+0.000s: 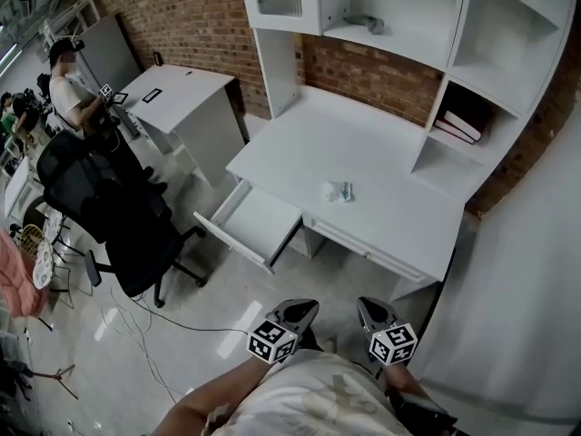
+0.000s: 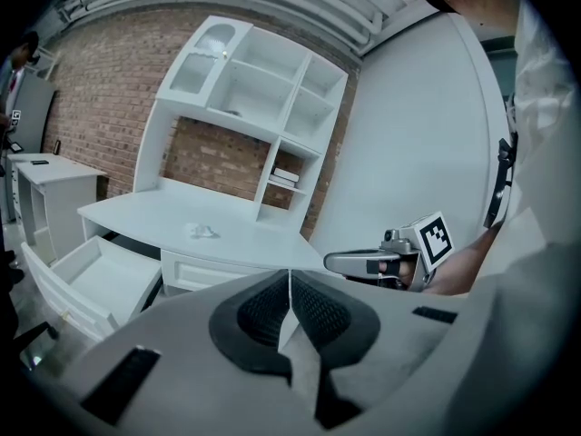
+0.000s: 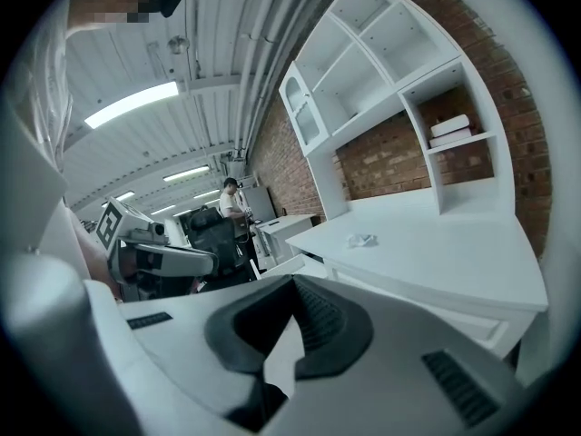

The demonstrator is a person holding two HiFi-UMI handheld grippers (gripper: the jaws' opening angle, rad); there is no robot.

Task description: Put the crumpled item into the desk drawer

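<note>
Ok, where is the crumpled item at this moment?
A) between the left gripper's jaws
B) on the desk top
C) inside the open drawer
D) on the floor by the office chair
B: the crumpled item lies on the white desk top, well clear of the open drawer, which is empty.

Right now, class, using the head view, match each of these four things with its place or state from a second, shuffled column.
1. crumpled item
2. desk drawer
3. books
4. office chair

a. pulled open
b. standing on the floor
c. lying on the desktop
d. stacked in a shelf compartment

Pairs: 1-c, 2-a, 3-d, 4-b.
</note>
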